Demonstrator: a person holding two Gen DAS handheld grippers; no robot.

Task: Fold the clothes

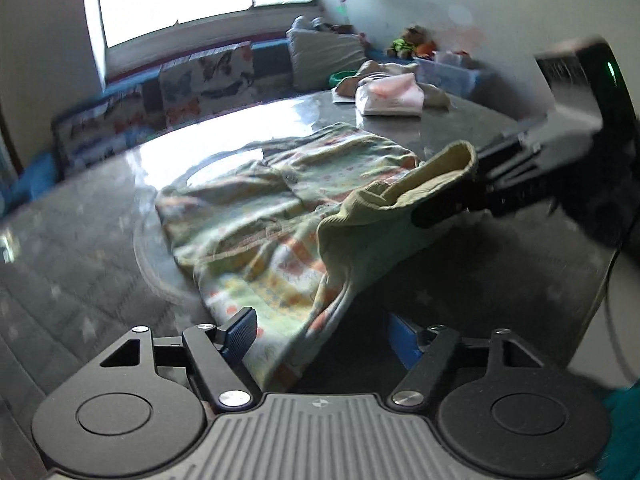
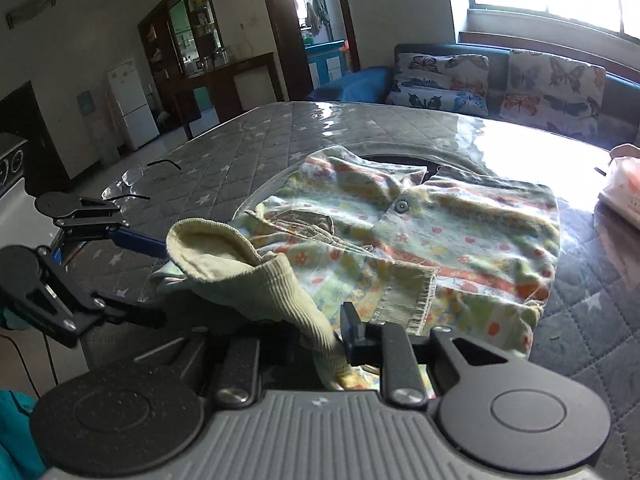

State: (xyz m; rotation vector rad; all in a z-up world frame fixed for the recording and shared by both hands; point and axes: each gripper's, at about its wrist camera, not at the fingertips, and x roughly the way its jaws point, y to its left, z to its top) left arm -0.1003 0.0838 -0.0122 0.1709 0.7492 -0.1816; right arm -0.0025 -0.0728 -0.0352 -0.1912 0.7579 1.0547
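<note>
A small pale-green top with orange and yellow flowers [image 1: 280, 208] [image 2: 440, 220] lies spread on the grey quilted table cover [image 1: 80, 248] [image 2: 248, 152]. Its ribbed sleeve cuff [image 1: 436, 168] [image 2: 256, 276] is lifted off the table. My right gripper [image 2: 326, 340] [image 1: 448, 204] is shut on that sleeve, and the cloth bunches between its fingers. My left gripper [image 1: 320, 336] [image 2: 156, 280] stands open just left of the cuff. The top's near edge drapes between its blue pads [image 1: 240, 332] without being pinched.
A folded pink and white pile [image 1: 390, 96] [image 2: 624, 184] sits at the table's far side. A pair of glasses [image 2: 132, 184] lies on the cover to the left. A sofa with butterfly cushions [image 2: 552, 88] runs behind the table under the window.
</note>
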